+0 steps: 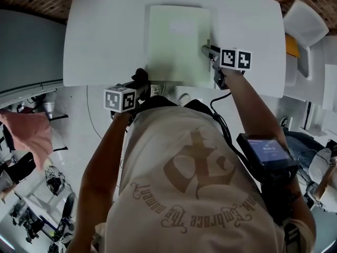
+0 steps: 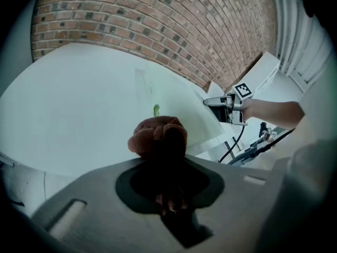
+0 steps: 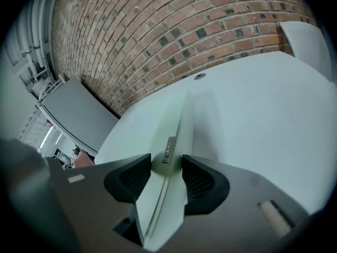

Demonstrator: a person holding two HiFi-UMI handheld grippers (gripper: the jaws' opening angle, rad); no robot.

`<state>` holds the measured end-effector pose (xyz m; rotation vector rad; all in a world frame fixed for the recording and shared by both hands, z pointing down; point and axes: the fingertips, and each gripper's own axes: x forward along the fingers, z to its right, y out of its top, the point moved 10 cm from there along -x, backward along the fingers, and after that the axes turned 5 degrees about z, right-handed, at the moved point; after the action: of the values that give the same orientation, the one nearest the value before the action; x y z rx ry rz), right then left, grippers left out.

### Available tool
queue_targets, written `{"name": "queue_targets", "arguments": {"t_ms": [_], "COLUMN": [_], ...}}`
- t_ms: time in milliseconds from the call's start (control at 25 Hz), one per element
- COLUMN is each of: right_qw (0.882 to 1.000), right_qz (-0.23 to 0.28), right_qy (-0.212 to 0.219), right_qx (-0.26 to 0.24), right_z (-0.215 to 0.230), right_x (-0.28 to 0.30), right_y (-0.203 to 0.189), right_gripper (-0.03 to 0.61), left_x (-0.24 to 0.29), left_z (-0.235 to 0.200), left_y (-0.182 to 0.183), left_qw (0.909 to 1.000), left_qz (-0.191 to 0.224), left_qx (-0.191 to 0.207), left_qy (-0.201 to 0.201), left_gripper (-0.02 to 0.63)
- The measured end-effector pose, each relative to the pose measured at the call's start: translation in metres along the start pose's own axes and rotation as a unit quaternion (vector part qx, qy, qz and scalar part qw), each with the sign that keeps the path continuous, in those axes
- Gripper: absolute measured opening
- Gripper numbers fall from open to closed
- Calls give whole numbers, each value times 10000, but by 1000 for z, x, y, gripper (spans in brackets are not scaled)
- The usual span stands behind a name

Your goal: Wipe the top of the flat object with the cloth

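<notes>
Fingers (image 3: pixel 202 181) of the right gripper (image 3: pixel 166 168) are clamped on the edge of the pale green, thin flat slab (image 1: pixel 176 44), one on each side of it beside a small grey strip on that edge. In the head view this grip sits at the middle of the slab's right side. The left gripper (image 2: pixel 166 167) is clenched on a bunched brown cloth (image 2: pixel 158 136), which sticks out in a wad past its fingers.

The slab lies flat on the white bench (image 1: pixel 105 36), in the upper centre of the head view. Its long axis runs from the bench's near edge toward the far edge by the brick wall. The cloth hangs at the slab's lower left corner in that view, just off the near edge and, as far as can be judged, not yet on the top face. The wiping surface therefore lies ahead of the cloth and to its right.

The left gripper is the nearer one for wiping, while the right looks placed to steady the slab. Bare bench lies left and right of the slab, giving room for sideways strokes. The slab's near edge sits close to the bench's near edge, so a hard pull back could drag it off.
</notes>
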<state>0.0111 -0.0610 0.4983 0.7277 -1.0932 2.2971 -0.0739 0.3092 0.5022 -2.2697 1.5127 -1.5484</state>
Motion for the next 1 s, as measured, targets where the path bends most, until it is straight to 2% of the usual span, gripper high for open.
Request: {"name": "queue_targets", "arguments": {"t_ms": [200, 320, 480, 600, 680, 760, 1000], "right_qw": [9998, 9994, 9991, 9988, 9987, 9984, 9975], "right_qz": [-73, -68, -66, -66, -91, -140, -263], "right_qy": [119, 199, 271, 337, 383, 421, 517], "right_qx": [-159, -262, -325, -343, -336, -346, -408], "right_z": [-4, -7, -7, -7, -7, -7, -8], "right_x": [-5, -9, -8, -6, -4, -2, 2], "right_y": [3, 4, 5, 5, 5, 6, 5], "right_gripper": [198, 200, 202, 202, 202, 202, 202], "left_x": [-6, -7, 2, 13, 21, 30, 57], "left_z": [24, 39, 50, 59, 65, 73, 97], "left_y": [-27, -42, -54, -47, -40, -33, -24], "left_qw": [9994, 9977, 9905, 9856, 9858, 9893, 9957], "left_qz": [100, 139, 164, 467, 521, 368, -113], "left_qx": [-314, -634, -1317, -1555, -1468, -1249, -838], "left_qy": [129, 171, 348, 474, 624, 657, 368], "left_gripper": [80, 80, 80, 80, 80, 80, 80]}}
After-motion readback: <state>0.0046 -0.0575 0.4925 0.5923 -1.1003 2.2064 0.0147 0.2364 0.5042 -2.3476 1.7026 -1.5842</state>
